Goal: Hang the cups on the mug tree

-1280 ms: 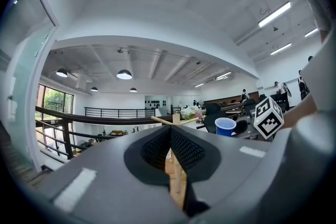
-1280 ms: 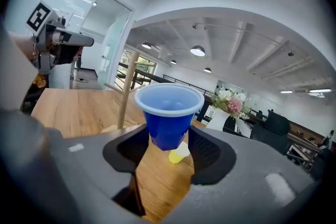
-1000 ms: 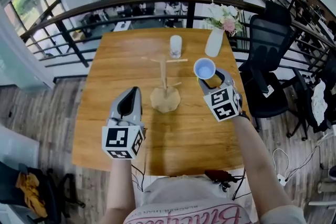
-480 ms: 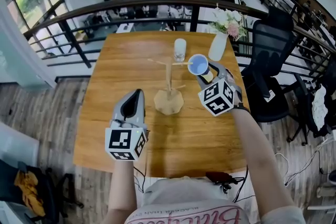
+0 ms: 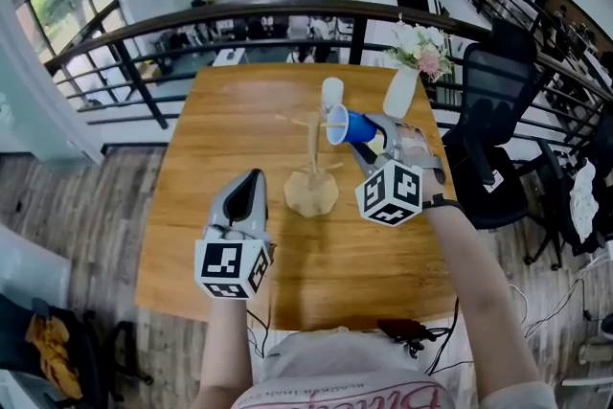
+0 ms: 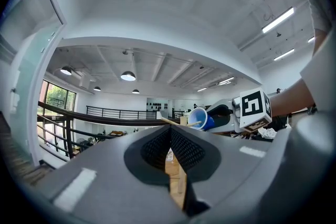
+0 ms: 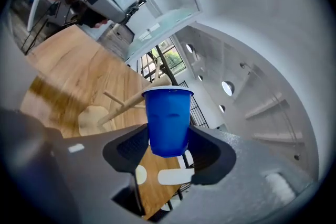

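Note:
A wooden mug tree (image 5: 311, 153) stands mid-table on its round base (image 5: 310, 194). My right gripper (image 5: 372, 133) is shut on a blue cup (image 5: 346, 126), tipped on its side with the mouth facing left, right by the tree's upper pegs. In the right gripper view the blue cup (image 7: 168, 120) sits between the pads, with the mug tree (image 7: 122, 104) just beyond its rim. A pale cup (image 5: 331, 93) stands behind the tree. My left gripper (image 5: 250, 179) hovers near the table's front left, shut and empty; its view shows the blue cup (image 6: 198, 118) ahead.
A white vase with flowers (image 5: 401, 89) stands at the table's (image 5: 220, 139) far right corner. A black office chair (image 5: 490, 110) is to the right of the table. A dark railing (image 5: 192, 24) runs behind the far edge.
My right gripper has moved left toward the tree and tipped the blue cup from mouth-up onto its side. The left gripper has stayed about where it was.

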`<act>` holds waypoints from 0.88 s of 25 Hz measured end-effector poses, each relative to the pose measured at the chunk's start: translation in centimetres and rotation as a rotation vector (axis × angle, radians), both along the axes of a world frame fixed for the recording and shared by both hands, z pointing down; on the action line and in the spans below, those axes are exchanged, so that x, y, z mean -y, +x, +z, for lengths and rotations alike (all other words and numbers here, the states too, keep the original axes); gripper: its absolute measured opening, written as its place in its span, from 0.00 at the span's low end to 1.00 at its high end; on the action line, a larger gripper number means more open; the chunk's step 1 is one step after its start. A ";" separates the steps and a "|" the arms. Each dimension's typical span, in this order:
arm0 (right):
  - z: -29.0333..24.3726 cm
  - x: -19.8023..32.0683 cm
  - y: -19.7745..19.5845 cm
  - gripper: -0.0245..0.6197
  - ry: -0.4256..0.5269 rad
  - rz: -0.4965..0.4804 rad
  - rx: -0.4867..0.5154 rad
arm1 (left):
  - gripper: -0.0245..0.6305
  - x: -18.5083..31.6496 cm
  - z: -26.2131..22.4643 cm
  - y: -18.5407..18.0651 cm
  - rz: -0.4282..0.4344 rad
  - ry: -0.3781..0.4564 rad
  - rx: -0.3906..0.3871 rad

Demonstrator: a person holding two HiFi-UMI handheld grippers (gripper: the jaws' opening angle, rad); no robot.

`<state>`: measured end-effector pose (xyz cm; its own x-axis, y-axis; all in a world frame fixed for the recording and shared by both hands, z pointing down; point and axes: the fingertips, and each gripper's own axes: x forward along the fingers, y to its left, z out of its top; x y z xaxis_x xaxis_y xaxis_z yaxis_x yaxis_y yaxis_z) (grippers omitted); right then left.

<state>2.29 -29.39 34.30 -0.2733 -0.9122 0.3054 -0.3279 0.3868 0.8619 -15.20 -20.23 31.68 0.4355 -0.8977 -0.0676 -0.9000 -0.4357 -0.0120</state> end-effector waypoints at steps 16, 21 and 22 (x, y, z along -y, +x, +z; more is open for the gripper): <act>0.8 -1.6 -2.5 0.44 0.093 -0.152 -0.515 | 0.07 -0.5 -0.1 -0.5 0.000 0.004 -0.013; -0.9 -2.7 -2.0 0.44 0.071 -0.130 -0.299 | 0.07 -0.5 0.0 -0.3 0.006 0.007 -0.014; -1.5 -3.0 -1.7 0.44 0.063 -0.124 -0.241 | 0.07 -0.4 0.0 -0.2 0.008 0.007 -0.014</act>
<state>0.54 -26.39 32.84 -0.3109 -0.8955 0.3186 -0.0642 0.3542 0.9330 -15.39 -19.81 31.64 0.4420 -0.8934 -0.0802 -0.8964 -0.4433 -0.0024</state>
